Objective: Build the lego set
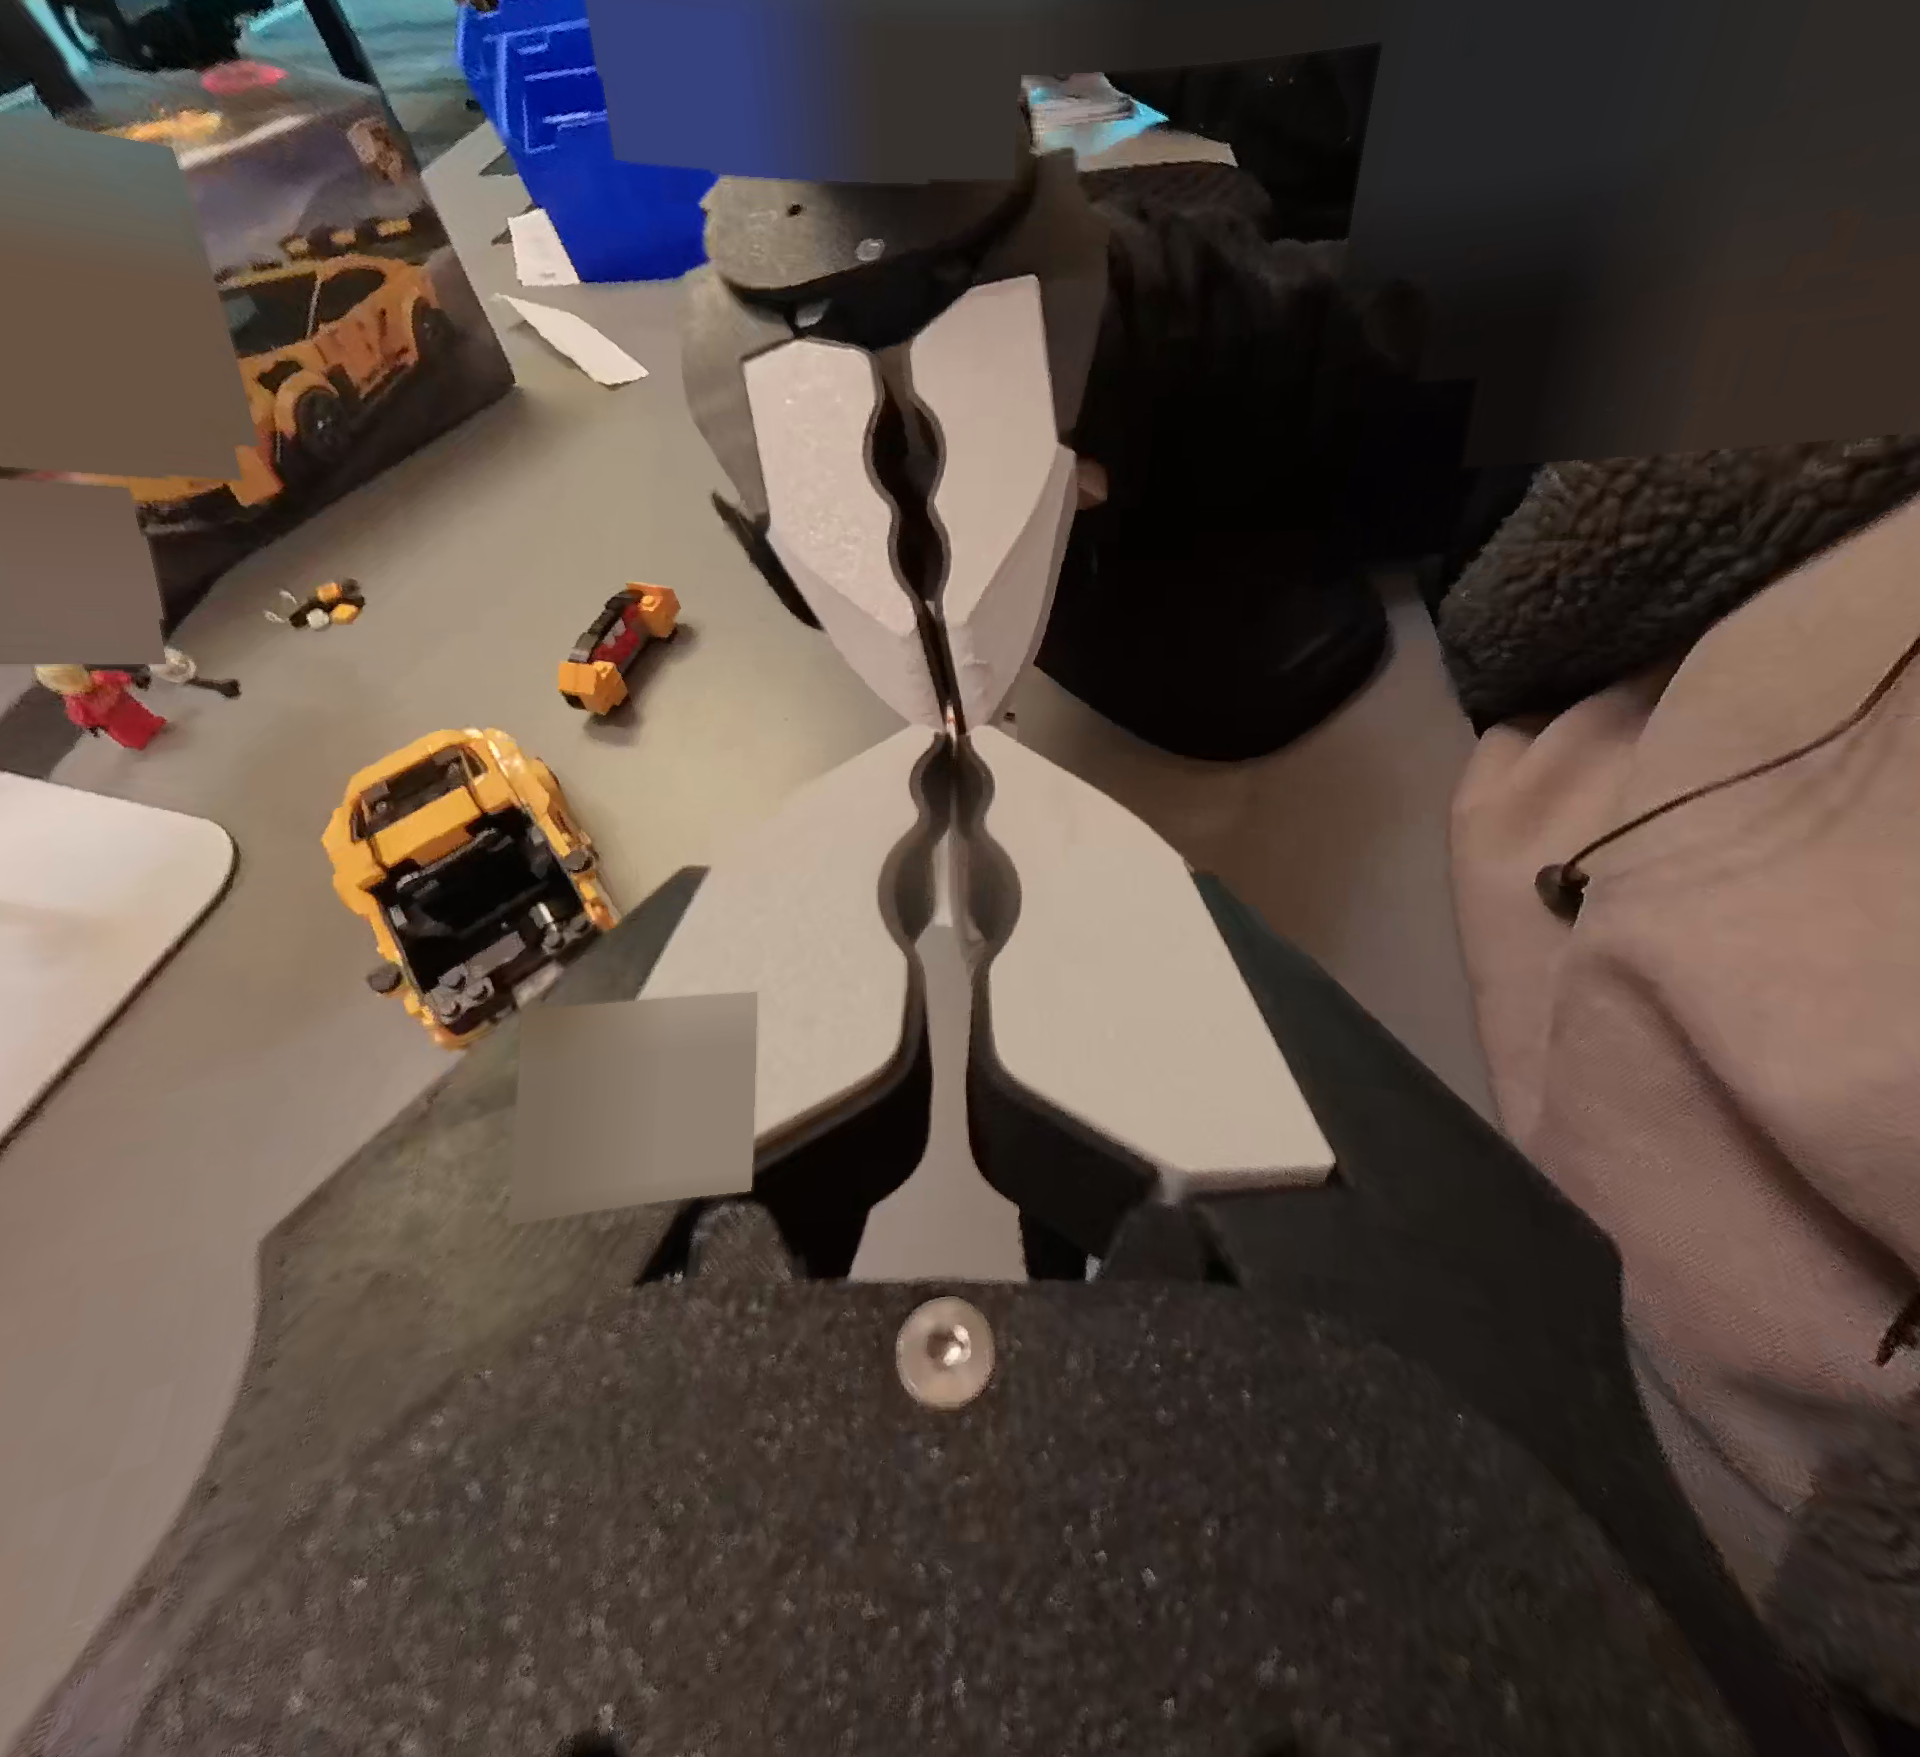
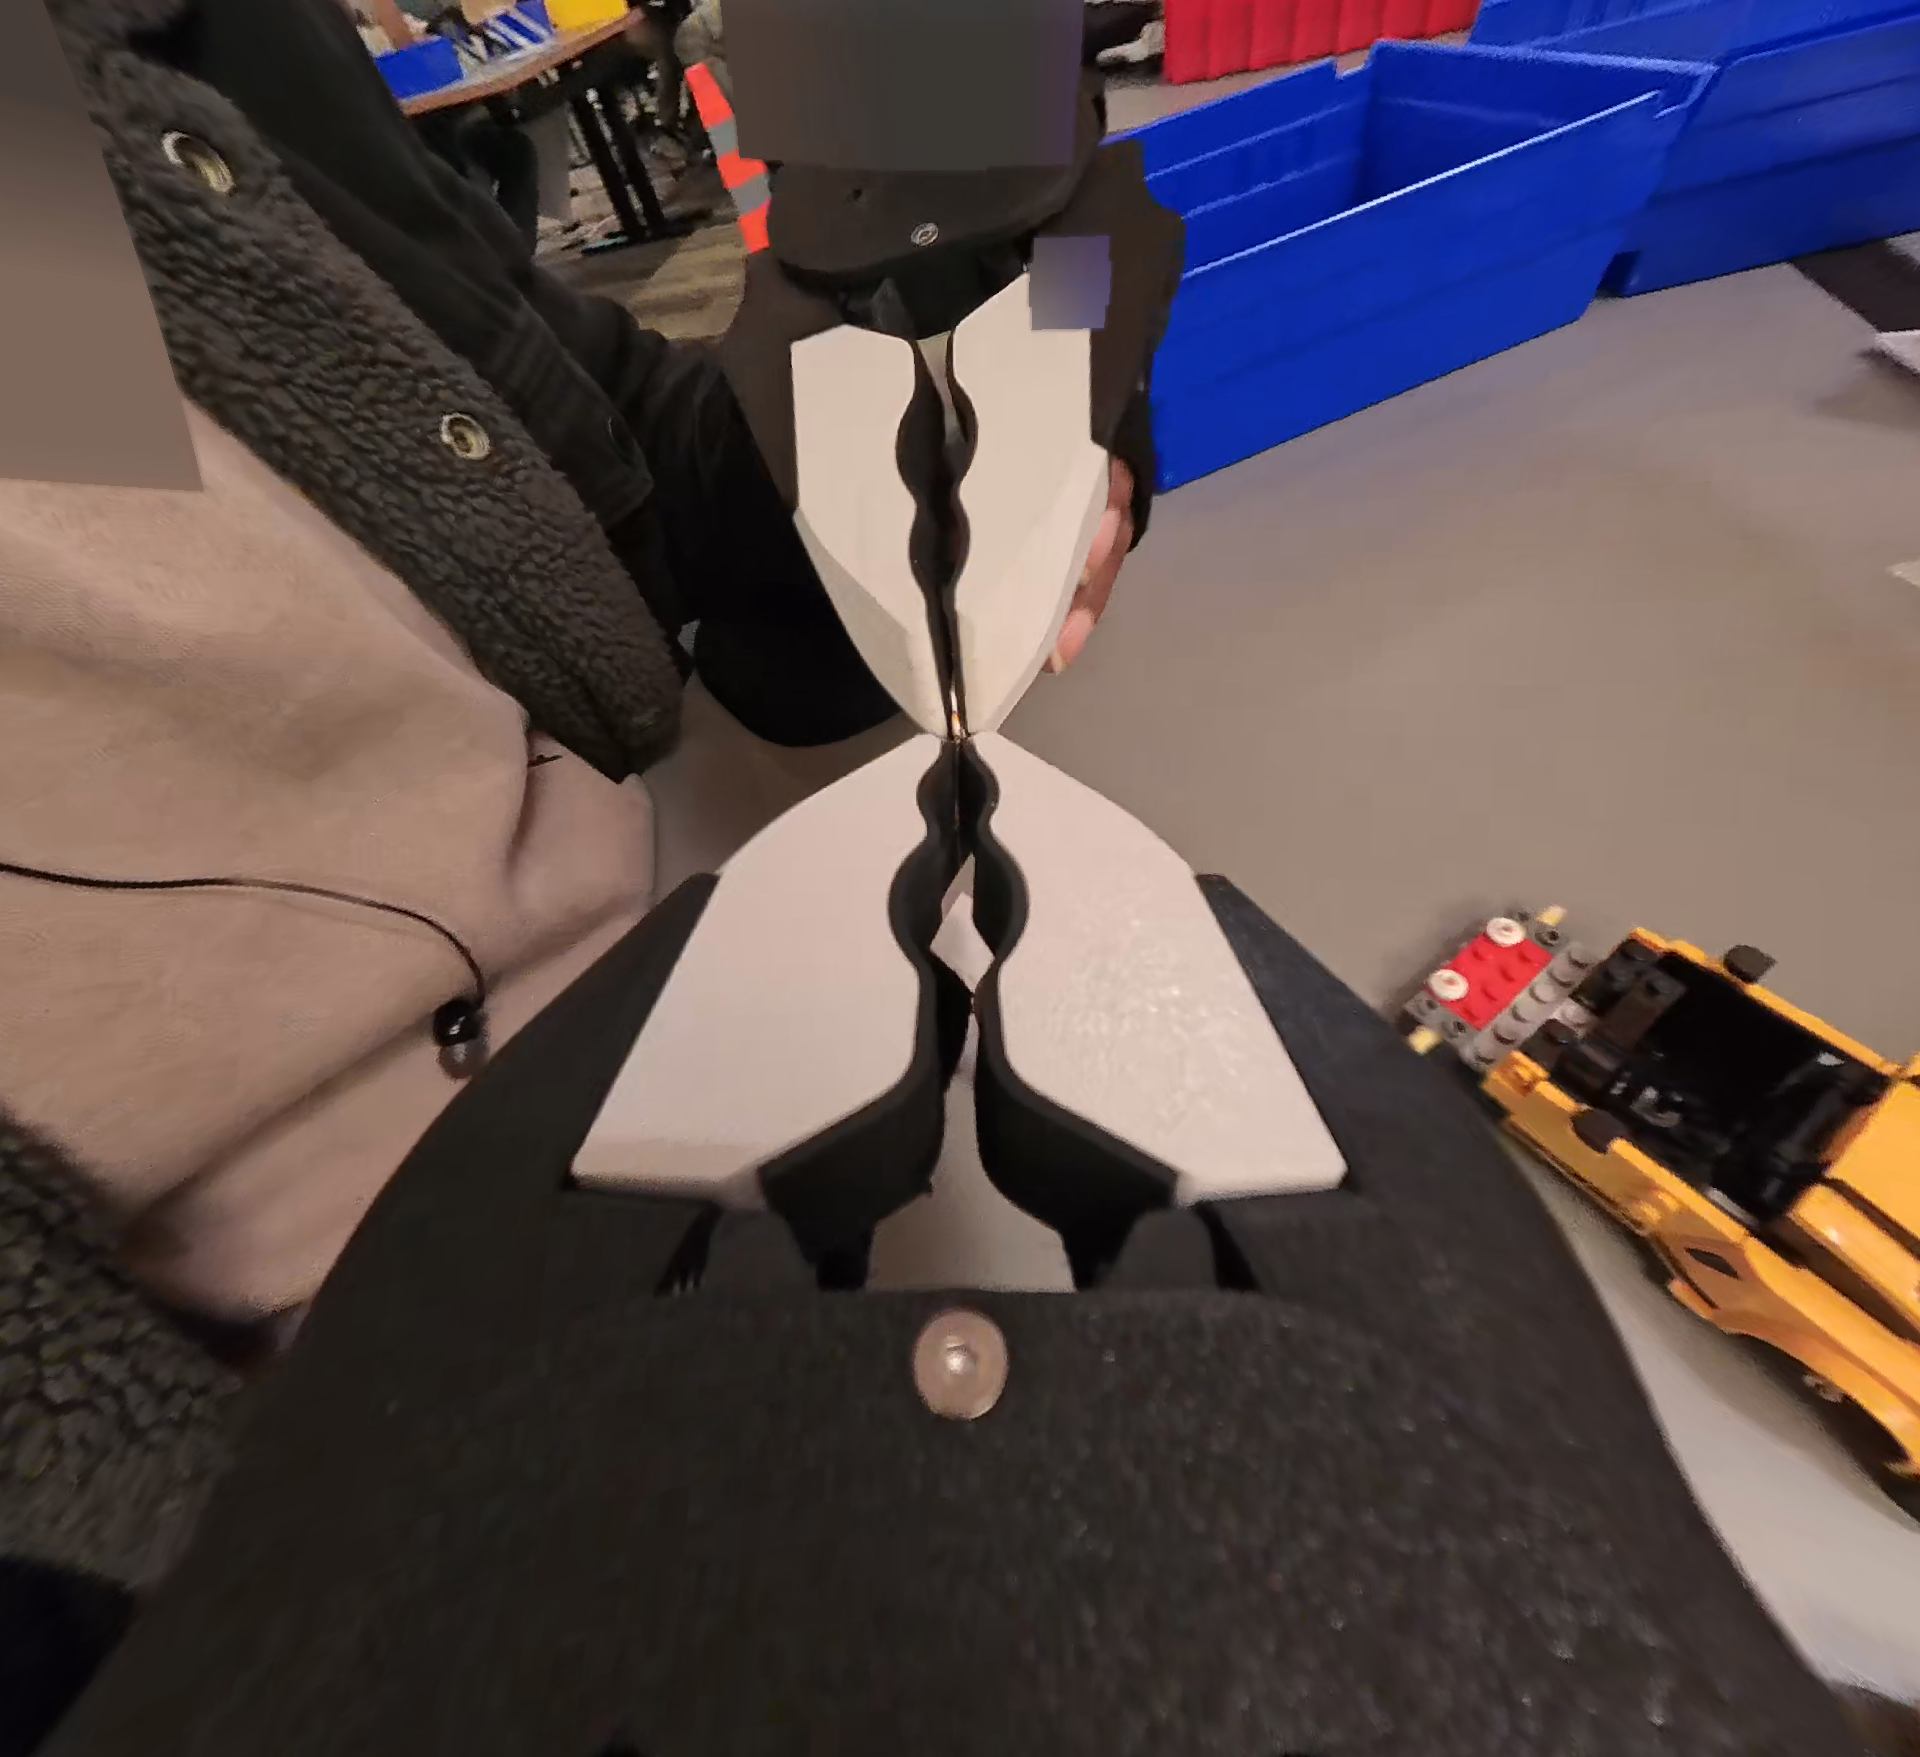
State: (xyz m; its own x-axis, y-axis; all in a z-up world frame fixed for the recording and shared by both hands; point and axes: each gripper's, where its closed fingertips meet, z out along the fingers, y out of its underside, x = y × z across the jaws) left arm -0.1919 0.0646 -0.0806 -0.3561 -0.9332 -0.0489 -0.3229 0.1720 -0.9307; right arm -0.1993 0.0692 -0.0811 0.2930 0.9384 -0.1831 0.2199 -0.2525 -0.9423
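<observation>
My left gripper (image 1: 951,757) and right gripper (image 1: 948,705) meet tip to tip above the grey table (image 1: 520,502), both shut. A tiny orange piece (image 1: 952,726) sits pinched where the tips meet; most of it is hidden. The right wrist view shows the same meeting: right gripper (image 2: 956,757), left gripper (image 2: 954,710), and the piece (image 2: 957,727). The partly built orange and black lego car (image 1: 468,876) stands on the table left of the grippers, with its roof open. It also shows in the right wrist view (image 2: 1714,1136). An orange, black and red sub-assembly (image 1: 620,642) lies beyond it.
The lego box (image 1: 343,305) stands at the far left, with a red minifigure (image 1: 109,705) and a few loose pieces (image 1: 327,604) before it. A white pad (image 1: 83,897) lies at the left edge. Blue bins (image 2: 1403,253) line the table's back. A person's jacket (image 2: 312,772) is close by. Both grippers' tips are close together, under 4 cm apart.
</observation>
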